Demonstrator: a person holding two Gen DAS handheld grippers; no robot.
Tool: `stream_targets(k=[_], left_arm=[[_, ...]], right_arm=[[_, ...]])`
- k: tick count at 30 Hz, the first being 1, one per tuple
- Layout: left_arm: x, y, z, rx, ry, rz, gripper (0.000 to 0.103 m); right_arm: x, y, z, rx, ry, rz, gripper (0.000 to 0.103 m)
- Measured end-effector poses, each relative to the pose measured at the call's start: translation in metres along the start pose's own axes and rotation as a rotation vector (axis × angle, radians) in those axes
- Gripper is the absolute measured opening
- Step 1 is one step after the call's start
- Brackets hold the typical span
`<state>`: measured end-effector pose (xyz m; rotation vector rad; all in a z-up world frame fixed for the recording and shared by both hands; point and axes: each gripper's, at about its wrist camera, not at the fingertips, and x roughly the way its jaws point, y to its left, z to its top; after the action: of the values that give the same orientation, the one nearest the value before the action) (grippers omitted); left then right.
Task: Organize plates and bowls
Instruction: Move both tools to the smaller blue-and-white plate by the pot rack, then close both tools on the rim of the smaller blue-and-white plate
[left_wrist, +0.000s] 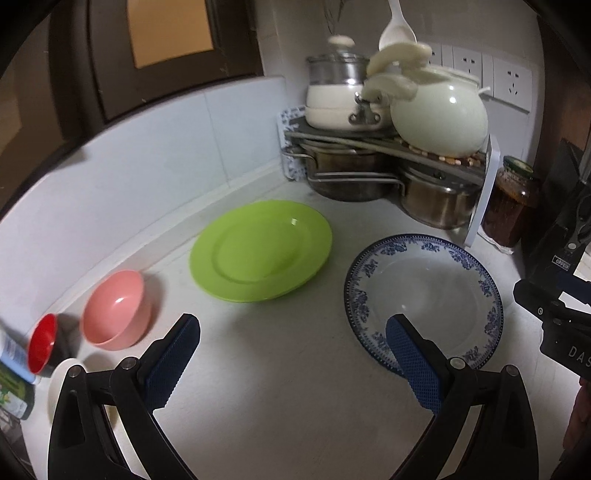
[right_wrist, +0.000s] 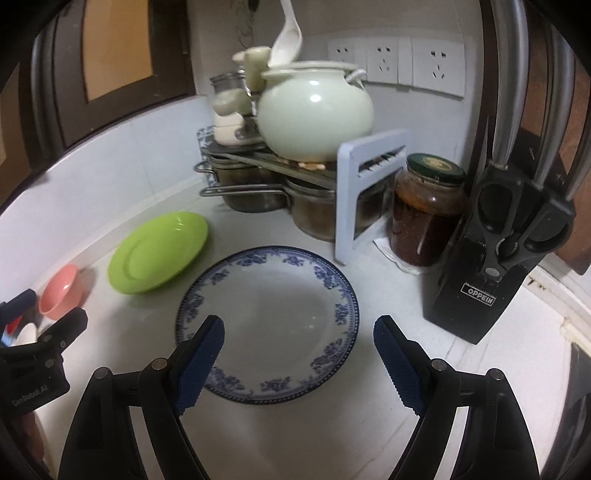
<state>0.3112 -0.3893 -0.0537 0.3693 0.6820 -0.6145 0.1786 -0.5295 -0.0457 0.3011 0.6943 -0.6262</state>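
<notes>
Left wrist view: left gripper (left_wrist: 293, 363) jaws wide apart, nothing between them, hanging over bare white counter (left_wrist: 280, 406). Its right pad (left_wrist: 413, 363) overlaps the near rim of the blue-patterned plate (left_wrist: 424, 291); contact cannot be told. Green plate (left_wrist: 260, 251) lies flat toward the back edge of the counter, near the wall, just left of the blue-patterned plate, the two apart. Pink bowl (left_wrist: 116, 310) upright toward the left end of the counter, left of the green plate. Red bowl (left_wrist: 42, 343) tilted on its side just left of the pink one, with a small white dish (left_wrist: 59, 380) in front of it. Back corner holds a rack (left_wrist: 369, 142) with steel pots under it and a pale ceramic pot (left_wrist: 439, 110) on top. Jar (left_wrist: 511, 206) of dark contents to the right of the rack.

Right wrist view: right gripper (right_wrist: 299, 363) jaws also wide apart, empty, straddling the near rim of the blue-patterned plate (right_wrist: 269, 317). Left pad sits over the plate's near-left rim, right pad over counter beside it. Green plate (right_wrist: 159, 253) left of and behind it, pink bowl (right_wrist: 61, 291) further left. Black knife block (right_wrist: 491, 266) near the right edge of the counter, jar (right_wrist: 428, 214) just left of it.
</notes>
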Motion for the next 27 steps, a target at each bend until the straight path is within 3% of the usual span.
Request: stream_targets(k=[13,23,27], left_arm=[[0.075,-0.031,0.005,0.035,0.107,-0.028,0.098],[0.111,-0.044,0.006,0.034,0.153,-0.054,0.094],[0.122,-0.045,0.008,0.028,0.186,-0.078,0.087]], right_arm=[[0.065,-0.031,0.0,0.054,0.089,-0.069,0.084],[0.105,-0.043,-0.005,0.072,0.15,-0.078,0.083],[0.115,-0.046,-0.003,0.078,0.172,-0.076,0.082]])
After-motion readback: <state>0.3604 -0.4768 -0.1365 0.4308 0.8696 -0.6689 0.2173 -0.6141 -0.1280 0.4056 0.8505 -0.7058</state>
